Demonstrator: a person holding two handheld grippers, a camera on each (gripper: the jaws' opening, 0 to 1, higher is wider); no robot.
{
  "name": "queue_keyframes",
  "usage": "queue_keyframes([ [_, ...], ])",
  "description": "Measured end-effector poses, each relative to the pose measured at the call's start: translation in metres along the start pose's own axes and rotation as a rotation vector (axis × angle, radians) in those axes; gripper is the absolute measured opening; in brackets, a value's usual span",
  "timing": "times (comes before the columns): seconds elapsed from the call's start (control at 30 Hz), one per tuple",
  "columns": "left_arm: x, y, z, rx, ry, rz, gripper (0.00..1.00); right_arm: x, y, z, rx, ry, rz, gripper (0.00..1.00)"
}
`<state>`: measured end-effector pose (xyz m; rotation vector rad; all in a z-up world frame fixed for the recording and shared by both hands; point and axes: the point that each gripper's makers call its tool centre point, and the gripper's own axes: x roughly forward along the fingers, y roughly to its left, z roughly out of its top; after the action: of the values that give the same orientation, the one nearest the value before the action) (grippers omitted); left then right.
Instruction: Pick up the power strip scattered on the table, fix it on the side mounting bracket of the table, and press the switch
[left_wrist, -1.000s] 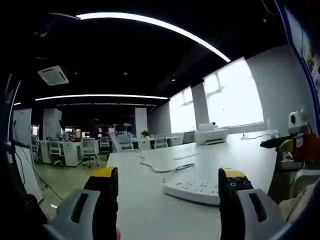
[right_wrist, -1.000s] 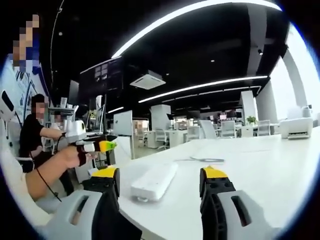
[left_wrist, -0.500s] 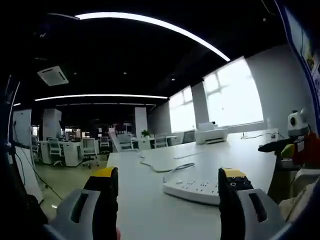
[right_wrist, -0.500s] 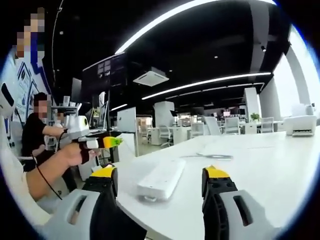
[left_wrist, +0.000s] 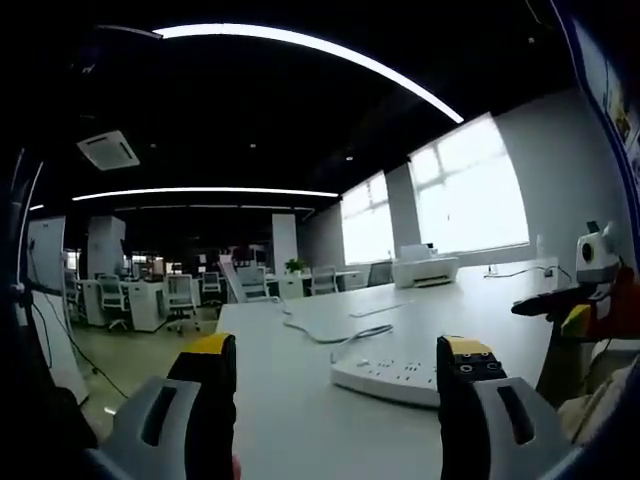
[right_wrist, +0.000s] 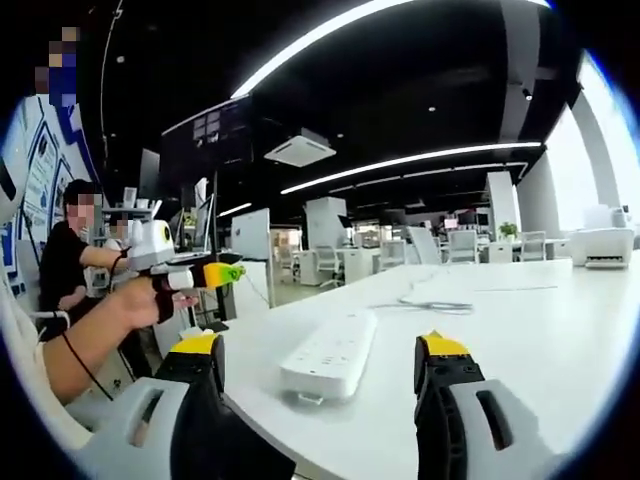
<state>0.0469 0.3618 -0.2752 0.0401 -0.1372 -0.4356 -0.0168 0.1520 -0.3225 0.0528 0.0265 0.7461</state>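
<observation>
You are in the approach step: the power strip (right_wrist: 333, 355) is lying flat on the white table (right_wrist: 520, 330), not yet picked up, and neither gripper is touching it.

Right gripper (right_wrist: 319, 350): the jaws are standing wide apart with nothing between the pads. In the right gripper view the power strip is lying just beyond the yellow-tipped fingertips (right_wrist: 440, 346), roughly centred between them, close to the near table edge, with its long axis running away from you.

Left gripper (left_wrist: 338, 352): the jaws are likewise spread and holding nothing. In the left gripper view the power strip (left_wrist: 392, 375) is sitting to the right of centre, just beside the right jaw tip, with its cable (left_wrist: 325, 333) trailing toward the far side of the table.

Next move, as a judgement: advance the right gripper until the strip's body is between the pads, then close across its narrow width. Keep clear of the sockets and the switch. The side mounting bracket cannot be identified from here, so locate it before lifting.

A person (right_wrist: 68, 262) is sitting at the left in the right gripper view. A printer (left_wrist: 428, 270) is standing at the far end of the table.

Writing: no brand, label or text on the strip is legible.
</observation>
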Motion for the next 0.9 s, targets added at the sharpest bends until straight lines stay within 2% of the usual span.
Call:
queue_keyframes([
  [0.2,0.0,0.002,-0.001,-0.002,0.002,0.004,0.86,0.009,0.005,-0.004,-0.003,0.004,-0.01,0.74],
  [0.4,0.0,0.003,0.001,-0.002,-0.005,0.007,0.86,0.017,0.007,-0.001,-0.022,-0.02,-0.039,0.76],
  [0.5,0.001,0.001,0.0,-0.001,-0.001,0.004,0.86,0.02,0.002,-0.004,-0.021,-0.027,-0.066,0.77],
  [0.9,0.001,-0.004,0.002,0.002,0.001,-0.002,0.86,0.042,0.006,-0.027,-0.034,0.035,-0.131,0.79],
])
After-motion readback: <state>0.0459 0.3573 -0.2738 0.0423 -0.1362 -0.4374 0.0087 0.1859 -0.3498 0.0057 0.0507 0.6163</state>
